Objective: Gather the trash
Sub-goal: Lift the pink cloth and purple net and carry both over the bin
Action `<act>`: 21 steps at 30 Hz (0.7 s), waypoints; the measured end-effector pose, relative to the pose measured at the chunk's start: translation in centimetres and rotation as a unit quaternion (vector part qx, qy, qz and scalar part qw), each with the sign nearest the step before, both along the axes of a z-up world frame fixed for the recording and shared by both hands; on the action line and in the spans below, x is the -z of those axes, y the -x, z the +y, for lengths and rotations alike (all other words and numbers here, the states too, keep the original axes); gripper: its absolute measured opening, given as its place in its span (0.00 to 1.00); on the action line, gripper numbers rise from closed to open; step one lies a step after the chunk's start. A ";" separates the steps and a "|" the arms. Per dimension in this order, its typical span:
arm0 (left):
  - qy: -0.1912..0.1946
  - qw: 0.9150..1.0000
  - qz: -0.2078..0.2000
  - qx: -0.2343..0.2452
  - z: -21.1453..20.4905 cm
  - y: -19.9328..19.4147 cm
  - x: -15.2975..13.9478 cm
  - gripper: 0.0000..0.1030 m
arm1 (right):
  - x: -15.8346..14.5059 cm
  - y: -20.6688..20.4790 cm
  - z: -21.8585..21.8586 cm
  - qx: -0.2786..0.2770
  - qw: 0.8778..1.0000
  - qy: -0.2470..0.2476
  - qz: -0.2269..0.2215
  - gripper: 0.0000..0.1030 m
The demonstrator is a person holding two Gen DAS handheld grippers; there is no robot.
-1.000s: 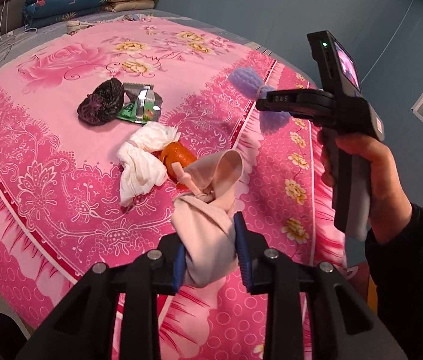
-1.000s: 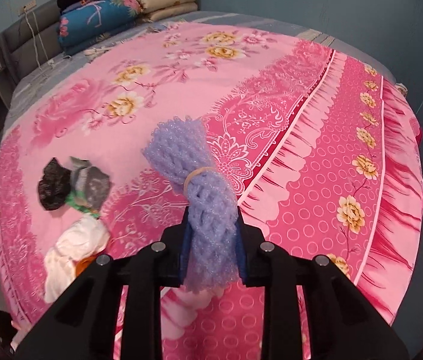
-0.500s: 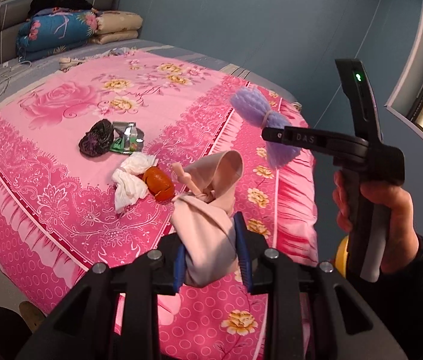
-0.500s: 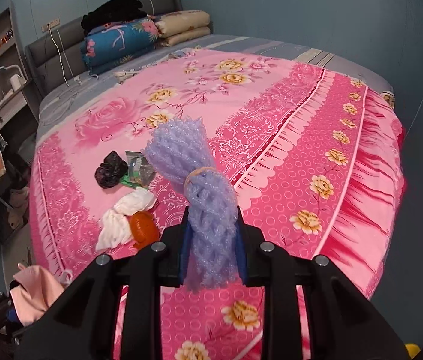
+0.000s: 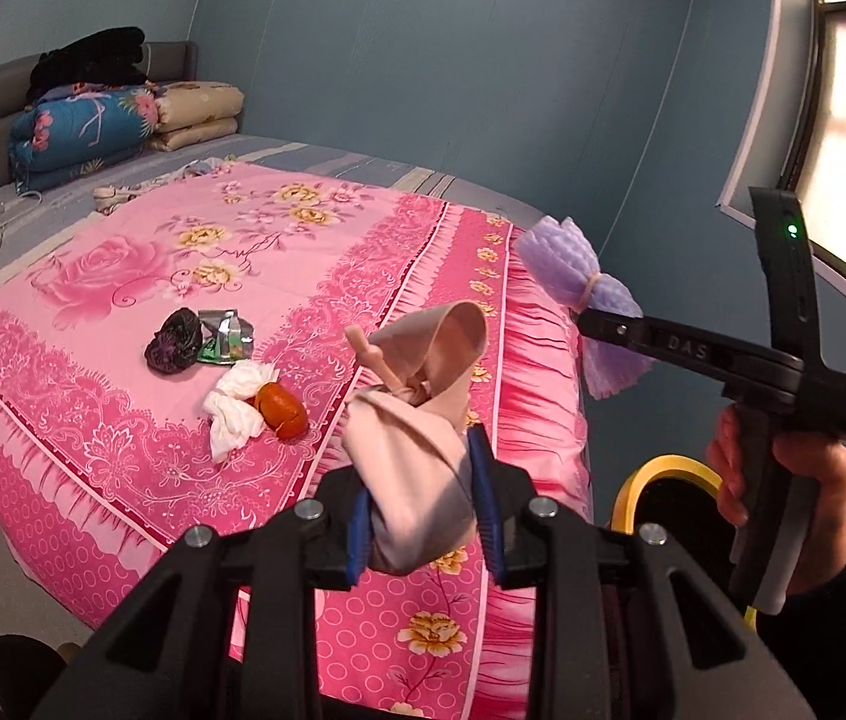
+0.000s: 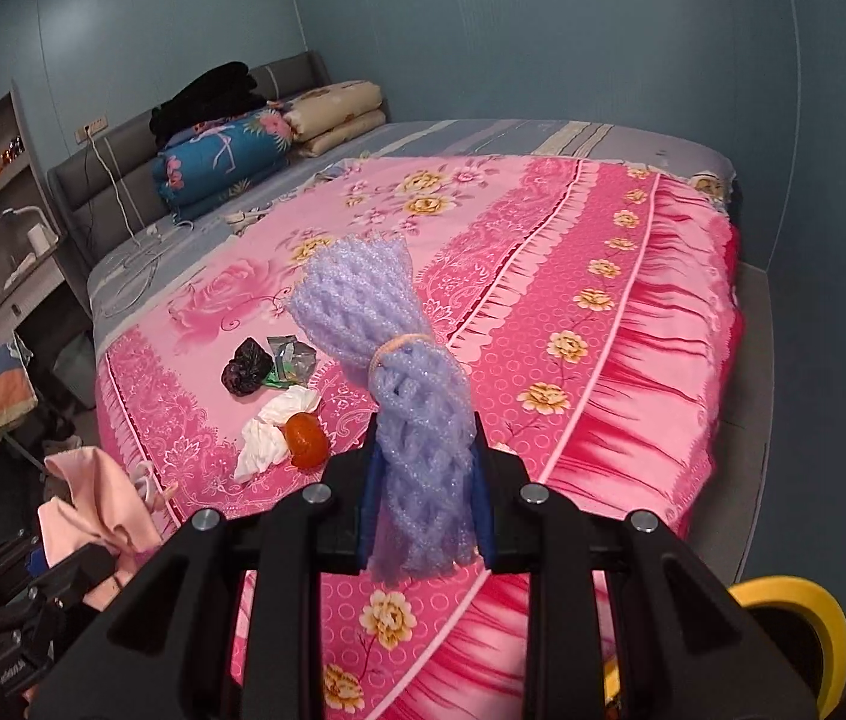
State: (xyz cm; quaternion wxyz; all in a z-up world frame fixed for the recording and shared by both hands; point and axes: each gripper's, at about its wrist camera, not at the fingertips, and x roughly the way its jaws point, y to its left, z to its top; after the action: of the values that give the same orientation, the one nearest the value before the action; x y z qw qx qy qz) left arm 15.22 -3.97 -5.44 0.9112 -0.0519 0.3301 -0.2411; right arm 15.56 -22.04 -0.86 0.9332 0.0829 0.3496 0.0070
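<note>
Purple foam net (image 6: pixel 405 396) clamped between right gripper (image 6: pixel 423 501) pads.

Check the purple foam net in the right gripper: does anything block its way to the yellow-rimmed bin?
Nothing visible does. The right gripper is shut on the purple foam net, and the yellow-rimmed bin sits beside the bed, with only open air between them.
</note>
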 end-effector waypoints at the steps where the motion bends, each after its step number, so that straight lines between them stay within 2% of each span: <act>1: -0.001 1.000 -0.004 0.001 -0.2 0.3 -0.2 0.26 | -0.2 0.6 -0.3 0.004 1.000 -0.002 -0.002 0.24; 15: -0.008 0.998 -0.031 0.049 -4.6 3.1 -2.5 0.26 | -2.3 9.4 -6.1 0.086 0.995 -0.025 -0.032 0.24; 21: -0.009 0.996 -0.034 0.083 -7.0 4.3 -3.1 0.26 | -2.8 12.8 -8.0 0.124 0.991 -0.032 -0.029 0.24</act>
State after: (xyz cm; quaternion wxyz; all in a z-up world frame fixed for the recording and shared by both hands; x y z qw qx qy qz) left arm 10.95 -10.99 -2.32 0.8992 -0.0080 0.3042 -0.3143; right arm 2.75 -30.03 1.90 0.9336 0.1547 0.3089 -0.0951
